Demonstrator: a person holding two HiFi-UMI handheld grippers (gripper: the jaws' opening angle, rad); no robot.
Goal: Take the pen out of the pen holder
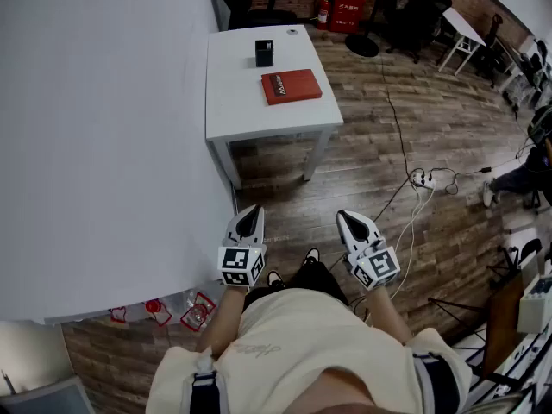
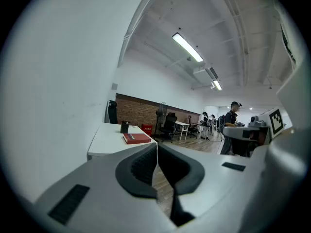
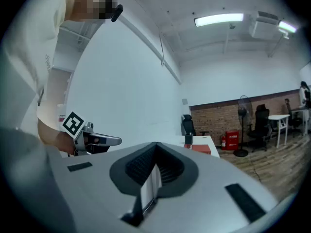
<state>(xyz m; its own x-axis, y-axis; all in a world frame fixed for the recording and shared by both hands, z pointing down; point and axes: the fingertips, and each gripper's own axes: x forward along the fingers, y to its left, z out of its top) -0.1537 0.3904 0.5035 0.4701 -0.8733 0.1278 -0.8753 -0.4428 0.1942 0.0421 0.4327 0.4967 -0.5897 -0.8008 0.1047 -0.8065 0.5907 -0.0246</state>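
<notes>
A black pen holder [image 1: 264, 53] stands at the far side of a white table [image 1: 233, 110], beside a red book [image 1: 291, 86]; I cannot make out a pen in it from here. Both grippers are held in front of the person's body, well short of the table, over the wooden floor. The left gripper [image 1: 250, 210] is shut and empty, and so is the right gripper [image 1: 347, 215]. The left gripper view looks past its closed jaws to the pen holder [image 2: 125, 126] and book [image 2: 136, 138]. In the right gripper view the pen holder [image 3: 188, 139] is small and distant.
A white wall [image 1: 95, 128] runs along the left. A power strip [image 1: 422, 178] with cables lies on the floor at the right. Office chairs [image 1: 250, 3], red boxes [image 1: 345, 9] and more desks stand behind the table. People [image 2: 231, 125] are in the distance.
</notes>
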